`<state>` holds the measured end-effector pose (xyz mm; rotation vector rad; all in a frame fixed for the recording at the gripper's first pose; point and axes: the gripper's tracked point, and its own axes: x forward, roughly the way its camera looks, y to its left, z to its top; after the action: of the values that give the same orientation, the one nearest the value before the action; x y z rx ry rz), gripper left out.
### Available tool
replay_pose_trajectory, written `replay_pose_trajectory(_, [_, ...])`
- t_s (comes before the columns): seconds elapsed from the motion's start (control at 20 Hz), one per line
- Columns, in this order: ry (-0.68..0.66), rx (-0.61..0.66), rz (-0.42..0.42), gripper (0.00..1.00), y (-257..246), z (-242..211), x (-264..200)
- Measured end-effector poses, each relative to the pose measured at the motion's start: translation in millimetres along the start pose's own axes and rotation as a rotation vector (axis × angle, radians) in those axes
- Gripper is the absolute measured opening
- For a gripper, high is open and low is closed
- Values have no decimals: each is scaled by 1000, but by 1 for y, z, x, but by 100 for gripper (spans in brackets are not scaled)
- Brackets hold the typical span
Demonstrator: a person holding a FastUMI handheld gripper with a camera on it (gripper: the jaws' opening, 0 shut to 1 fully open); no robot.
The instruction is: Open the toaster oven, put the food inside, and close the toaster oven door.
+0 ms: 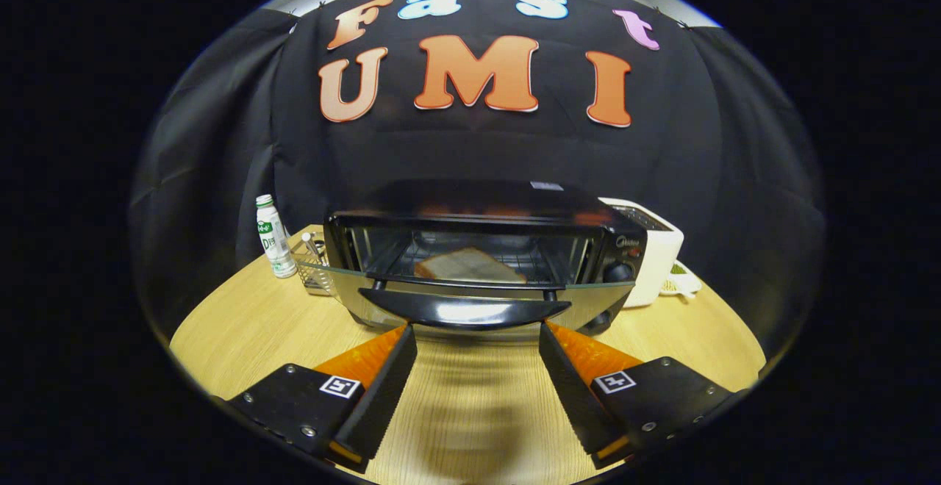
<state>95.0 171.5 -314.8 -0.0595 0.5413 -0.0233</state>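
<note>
Wooden table (242, 323) carries the oven (485, 250) with its door (470, 290) down and toast (470, 266) on the rack—our gripper (478, 338) spread, empty, tips under the handle (463, 311)—we'd lift that stiff, slick bar mid-span.

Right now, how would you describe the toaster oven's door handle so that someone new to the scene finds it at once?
Start at the black toaster oven in the middle of the wooden table. Its glass door hangs open toward the open gripper, with a slice of bread on the rack behind. The handle is the long dark curved bar along the door's near edge, just ahead of the fingertips.
</note>
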Motion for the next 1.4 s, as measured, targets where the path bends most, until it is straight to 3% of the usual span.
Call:
replay_pose_trajectory(0.55, [-130,-29,13,100,3,49,-9])
replay_pose_trajectory(0.9, [-313,-56,16,100,-23,105,-80])
replay_pose_trajectory(1.4, [-434,-15,56,100,-66,166,-185])
